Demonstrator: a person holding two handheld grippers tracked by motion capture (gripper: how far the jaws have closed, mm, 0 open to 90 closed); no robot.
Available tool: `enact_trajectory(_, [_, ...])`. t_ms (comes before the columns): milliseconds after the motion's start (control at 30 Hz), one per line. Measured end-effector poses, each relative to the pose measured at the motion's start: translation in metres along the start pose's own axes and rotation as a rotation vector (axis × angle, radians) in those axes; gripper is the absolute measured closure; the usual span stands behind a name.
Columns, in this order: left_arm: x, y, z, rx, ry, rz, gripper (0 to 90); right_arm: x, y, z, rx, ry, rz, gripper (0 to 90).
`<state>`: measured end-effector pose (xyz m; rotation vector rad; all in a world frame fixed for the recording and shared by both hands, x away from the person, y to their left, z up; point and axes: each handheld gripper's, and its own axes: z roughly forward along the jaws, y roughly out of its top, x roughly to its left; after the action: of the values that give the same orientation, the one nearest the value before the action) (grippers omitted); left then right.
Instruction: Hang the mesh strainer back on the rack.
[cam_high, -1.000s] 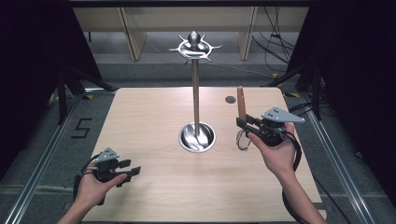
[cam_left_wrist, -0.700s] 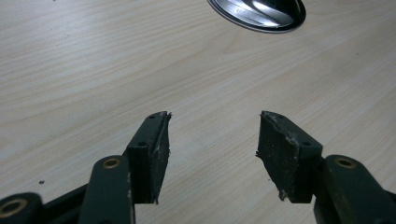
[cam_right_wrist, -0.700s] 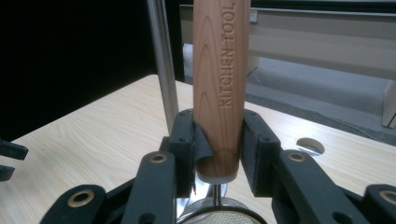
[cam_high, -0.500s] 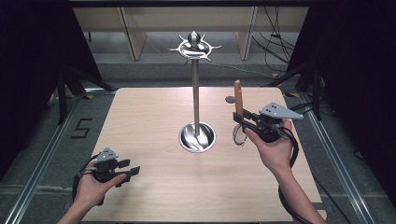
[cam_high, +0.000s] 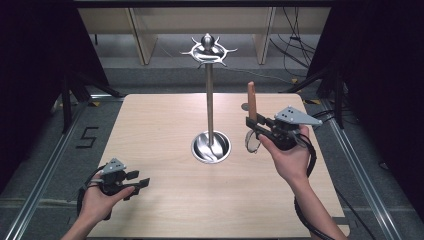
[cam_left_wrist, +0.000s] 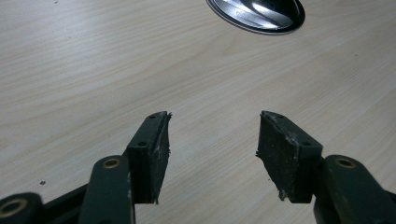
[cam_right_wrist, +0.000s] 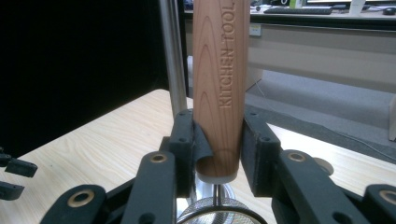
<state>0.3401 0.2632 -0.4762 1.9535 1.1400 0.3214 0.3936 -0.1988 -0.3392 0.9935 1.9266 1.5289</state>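
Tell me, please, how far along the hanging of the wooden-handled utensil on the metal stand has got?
Picked up: the right gripper clamps the wooden-handled utensil, handle up, clear of the table. In hand: carrying it beside the stand. Left: hanging it from the hooks. The left gripper waits open.

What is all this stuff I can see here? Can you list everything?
Table: one, pale wood, centre of the high view.
Utensil stand: one, silver metal pole on a round dish base, hooked crown on top, mid-table.
Kitchen utensil: one, brown wooden handle held upright, metal mesh end below, right of the stand.
Small round disc: one, dark, far side of the table.
Number 5 mark: one, black, on the floor left of the table.
Left tool: one, black, jaws open, hovering over bare wood.
Right tool: one, black, gripping the handle.
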Motion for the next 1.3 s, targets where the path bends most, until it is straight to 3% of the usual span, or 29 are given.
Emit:
enact_trajectory(33, [0.0, 0.0, 0.0, 0.0, 0.001, 0.0, 42.5, 0.002, 0.0, 0.0, -0.003, 0.004, 0.018, 69.3])
enact_trajectory(67, [0.0, 0.0, 0.001, -0.002, -0.002, -0.004, 42.5, 0.001, 0.002, 0.001, -0.004, 0.003, -0.006, 69.3])
enact_trajectory(200, [-0.002, 0.0, 0.001, -0.012, -0.004, -0.012, 42.5, 0.004, 0.005, 0.003, -0.017, 0.003, -0.014, 69.3])
enact_trajectory(300, [-0.001, 0.0, 0.0, -0.002, -0.001, -0.004, 42.5, 0.008, 0.007, 0.003, -0.006, 0.002, 0.014, 69.3])
enact_trajectory(333, [-0.001, 0.0, 0.0, -0.004, 0.0, -0.001, 42.5, 0.006, 0.008, 0.004, -0.025, 0.002, -0.02, 69.3])
enact_trajectory(467, [-0.002, 0.0, 0.0, -0.014, -0.007, -0.011, 42.5, 0.009, 0.009, 0.004, -0.027, 0.017, 0.014, 69.3])
enact_trajectory(667, [-0.002, 0.001, -0.001, -0.006, -0.006, -0.009, 42.5, 0.01, 0.014, 0.003, -0.038, 0.008, 0.021, 69.3])
enact_trajectory(733, [-0.001, 0.0, 0.0, -0.015, -0.007, -0.006, 42.5, 0.006, 0.016, 0.003, -0.052, -0.002, -0.022, 69.3])
enact_trajectory(767, [-0.001, 0.0, 0.0, -0.015, -0.007, -0.007, 42.5, 0.008, 0.017, 0.002, -0.048, 0.006, 0.007, 69.3])
enact_trajectory(1033, [0.0, 0.0, -0.001, -0.006, -0.005, 0.005, 42.5, 0.007, 0.024, 0.002, -0.055, -0.002, -0.005, 69.3])
enact_trajectory(1167, [-0.002, -0.001, 0.0, -0.018, -0.008, -0.013, 42.5, 0.009, 0.025, 0.003, -0.056, 0.006, 0.011, 69.3])
enact_trajectory(1200, [-0.002, 0.0, 0.0, -0.019, -0.004, -0.011, 42.5, 0.007, 0.026, 0.004, -0.073, -0.001, -0.024, 69.3])
enact_trajectory(1300, [-0.003, 0.0, 0.001, -0.024, -0.005, -0.013, 42.5, 0.011, 0.027, 0.003, -0.059, 0.004, 0.002, 69.3])
